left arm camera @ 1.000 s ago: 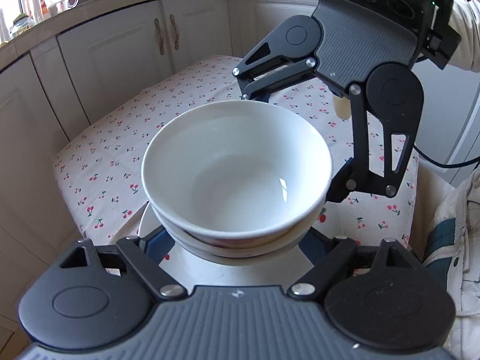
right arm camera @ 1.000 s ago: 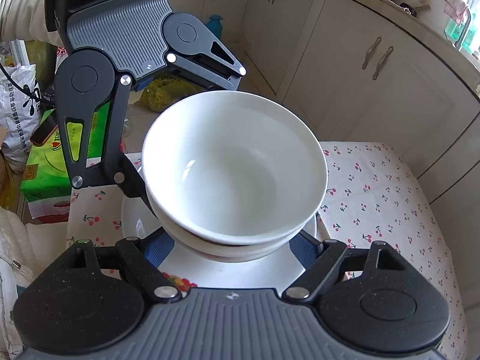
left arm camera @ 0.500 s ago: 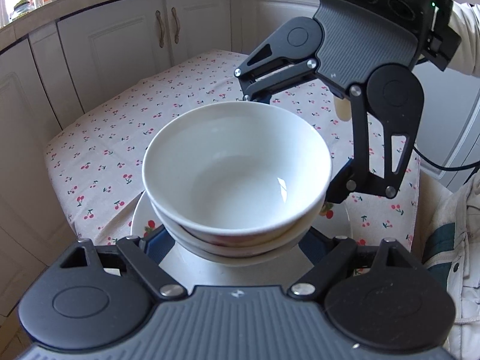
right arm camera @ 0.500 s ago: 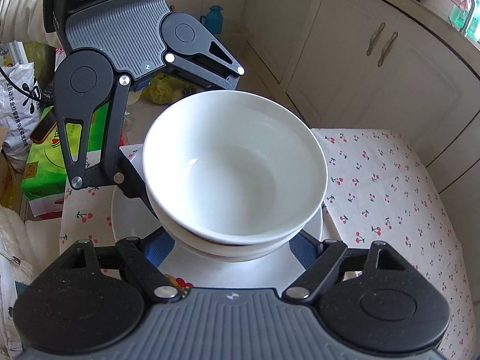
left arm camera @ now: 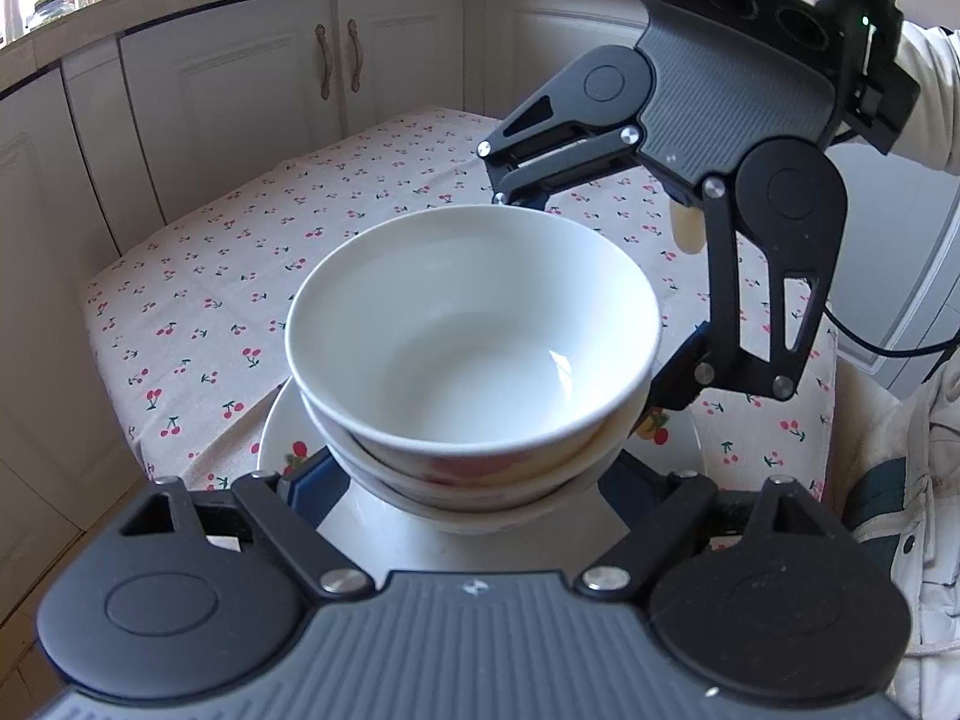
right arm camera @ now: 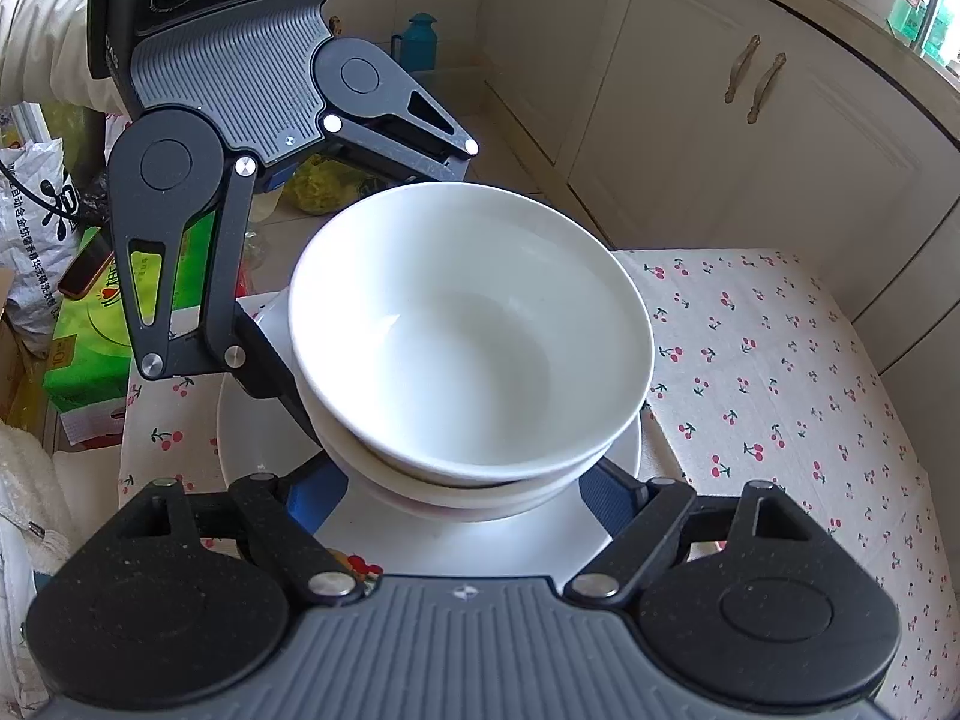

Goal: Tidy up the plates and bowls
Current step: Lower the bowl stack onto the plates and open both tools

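A white bowl (left arm camera: 474,330) sits nested in a second bowl (left arm camera: 480,480) whose outer wall shows a red fruit print, and the pair stands at the middle of a white plate (right arm camera: 420,540) with fruit decoration on its rim. The stack appears to be held just above, or at, the near end of the table (left arm camera: 270,240), which is covered with a cherry-print cloth (right arm camera: 780,360); whether the plate touches the cloth cannot be told.

The left claw (left arm camera: 474,492) comes at the stack from one side and the right claw (right arm camera: 474,492) from the opposite side, each camera looking across the bowls at the other tool. Both claws stand apart, their blue-padded fingers (left arm camera: 312,480) spread wide on either side of the lower bowl's base, close to the plate. Whether the pads press on the bowl or rest on the plate is hidden beneath the bowl walls, so a firm grip cannot be confirmed. The opposed placement looks chosen to steady a heavy, slippery stack from two sides, so the bowls do not slide on the glazed plate.

Stacking seems largely done. Beyond the table are cream cabinets (left arm camera: 336,72) and, on the floor in the right view, a green box (right arm camera: 90,324) and a teal flask (right arm camera: 420,39).
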The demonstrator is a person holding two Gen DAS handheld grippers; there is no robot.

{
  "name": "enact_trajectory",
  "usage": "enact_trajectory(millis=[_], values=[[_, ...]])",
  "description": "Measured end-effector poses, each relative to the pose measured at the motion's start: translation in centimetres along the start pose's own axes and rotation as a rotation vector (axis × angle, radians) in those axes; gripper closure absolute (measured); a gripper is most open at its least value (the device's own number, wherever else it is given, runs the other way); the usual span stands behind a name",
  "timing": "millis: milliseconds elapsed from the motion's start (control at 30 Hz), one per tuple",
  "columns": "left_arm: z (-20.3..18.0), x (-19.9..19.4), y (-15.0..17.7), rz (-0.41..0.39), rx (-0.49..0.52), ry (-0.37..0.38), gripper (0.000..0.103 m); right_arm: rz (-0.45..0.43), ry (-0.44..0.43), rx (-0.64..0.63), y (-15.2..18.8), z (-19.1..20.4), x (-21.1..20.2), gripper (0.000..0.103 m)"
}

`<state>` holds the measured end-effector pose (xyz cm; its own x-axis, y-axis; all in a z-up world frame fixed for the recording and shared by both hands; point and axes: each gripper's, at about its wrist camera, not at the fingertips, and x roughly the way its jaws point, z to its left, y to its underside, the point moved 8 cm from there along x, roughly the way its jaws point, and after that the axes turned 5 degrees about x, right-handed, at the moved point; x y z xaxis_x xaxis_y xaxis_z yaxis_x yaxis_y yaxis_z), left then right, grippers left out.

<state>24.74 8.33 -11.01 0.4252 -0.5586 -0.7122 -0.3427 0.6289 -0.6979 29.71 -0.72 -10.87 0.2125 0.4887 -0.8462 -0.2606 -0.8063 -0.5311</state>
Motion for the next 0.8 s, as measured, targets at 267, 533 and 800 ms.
enact_trajectory(millis=[267, 533, 800], values=[[-0.5, -0.4, 0.3, -0.005, -0.004, -0.050, 0.006, -0.021, 0.041, 0.049, 0.2, -0.2, -0.1, 0.003], [-1.6, -1.7, 1.0, 0.001, 0.009, -0.140, 0.006, -0.038, 0.077, 0.068, 0.3, 0.3, -1.1, 0.000], [-3.5, -5.7, 0.3, -0.095, -0.057, -0.319, 0.001, -0.068, 0.185, 0.193, 1.8, 0.9, -3.8, 0.000]])
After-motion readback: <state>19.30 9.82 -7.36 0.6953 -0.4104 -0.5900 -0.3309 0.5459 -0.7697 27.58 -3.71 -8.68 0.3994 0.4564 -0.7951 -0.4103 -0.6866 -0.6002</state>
